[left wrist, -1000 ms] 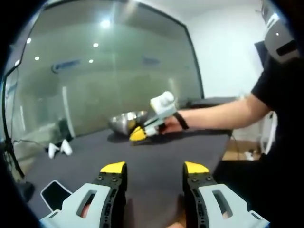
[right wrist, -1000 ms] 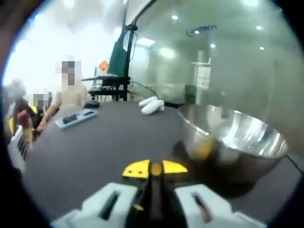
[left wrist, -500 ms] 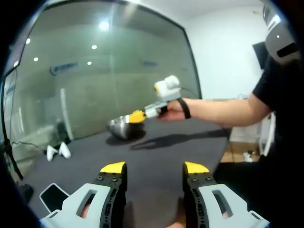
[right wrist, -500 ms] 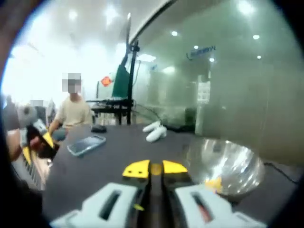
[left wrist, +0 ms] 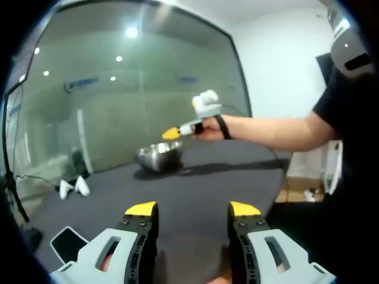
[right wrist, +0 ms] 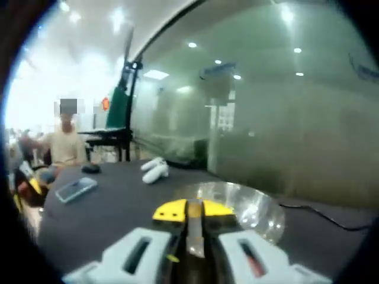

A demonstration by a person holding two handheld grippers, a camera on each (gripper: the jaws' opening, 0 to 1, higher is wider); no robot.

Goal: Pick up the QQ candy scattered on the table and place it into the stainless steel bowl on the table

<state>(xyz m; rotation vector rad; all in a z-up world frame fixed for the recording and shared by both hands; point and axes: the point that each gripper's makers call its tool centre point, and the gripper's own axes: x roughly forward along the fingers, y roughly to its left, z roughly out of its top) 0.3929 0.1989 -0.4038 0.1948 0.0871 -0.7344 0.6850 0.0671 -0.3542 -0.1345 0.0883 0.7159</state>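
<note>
Take the bowl (left wrist: 159,157) as your anchor: it sits on the dark table (left wrist: 195,195), far across from your left gripper (left wrist: 192,214). Left of the bowl in the left gripper view lie two small white objects (left wrist: 74,187), and nearer to you than those, close to the table edge, a phone (left wrist: 67,241). In the right gripper view the same white objects (right wrist: 154,170) and phone (right wrist: 74,189) lie left of the bowl (right wrist: 237,207), with a black cable (right wrist: 323,218) trailing off to its right. Nothing stands between the bowl and your right gripper (right wrist: 193,211).

Behind the bowl runs a large glass wall (left wrist: 130,89) reflecting ceiling lights. Left of the bowl in the right gripper view a person in a light shirt (right wrist: 64,145) sits by a dark stand.

Your right arm (left wrist: 278,130) reaches out level, holding the right gripper (left wrist: 173,134) in the air just above the bowl, its jaws closed together with a yellowish sliver between them that may be the candy; you cannot tell for sure. Your left gripper hangs low over the near table, jaws spread wide and empty.
</note>
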